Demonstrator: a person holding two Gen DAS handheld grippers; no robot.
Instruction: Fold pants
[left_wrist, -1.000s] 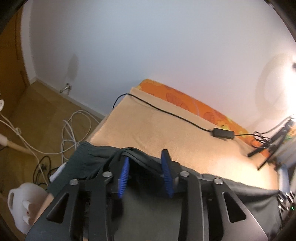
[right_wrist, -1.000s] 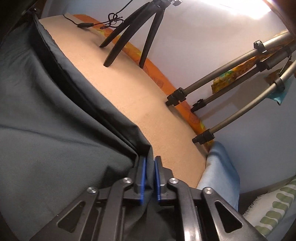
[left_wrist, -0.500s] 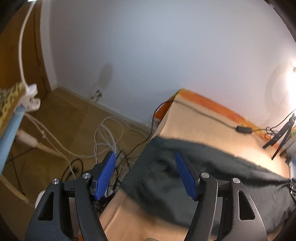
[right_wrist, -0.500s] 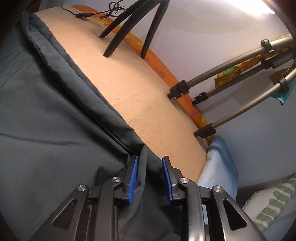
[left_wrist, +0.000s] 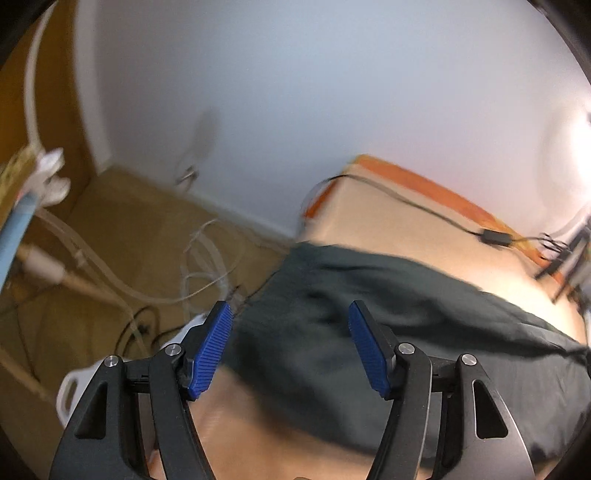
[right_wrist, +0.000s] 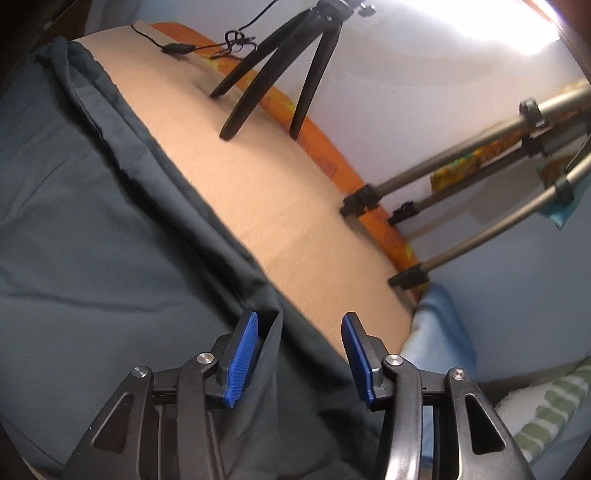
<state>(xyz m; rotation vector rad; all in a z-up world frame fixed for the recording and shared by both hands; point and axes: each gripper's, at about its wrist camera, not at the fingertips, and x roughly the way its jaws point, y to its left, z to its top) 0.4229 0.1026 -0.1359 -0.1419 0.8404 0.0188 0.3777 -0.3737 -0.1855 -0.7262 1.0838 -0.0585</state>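
Dark grey pants (left_wrist: 388, 332) lie spread flat on a beige blanket (left_wrist: 406, 236) on the bed; they also fill the left half of the right wrist view (right_wrist: 92, 240). My left gripper (left_wrist: 290, 347) is open and empty, held above the pants' left end near the bed's edge. My right gripper (right_wrist: 299, 350) is open, its jaws wide apart. It hovers over the pants' right corner, where a fold of fabric rises beside the left pad (right_wrist: 242, 354).
A black cable with an adapter (left_wrist: 495, 236) crosses the blanket's far side. A black tripod (right_wrist: 273, 74) stands on the bed, and grey tripod legs (right_wrist: 461, 206) stand at the right. White cables (left_wrist: 207, 266) lie on the wooden floor at the left. A blue cloth (right_wrist: 439, 332) lies beyond the bed's right end.
Both grippers have let go of the pants. The left one opened first and drew back up and left; the right one opened wide over the corner it held.
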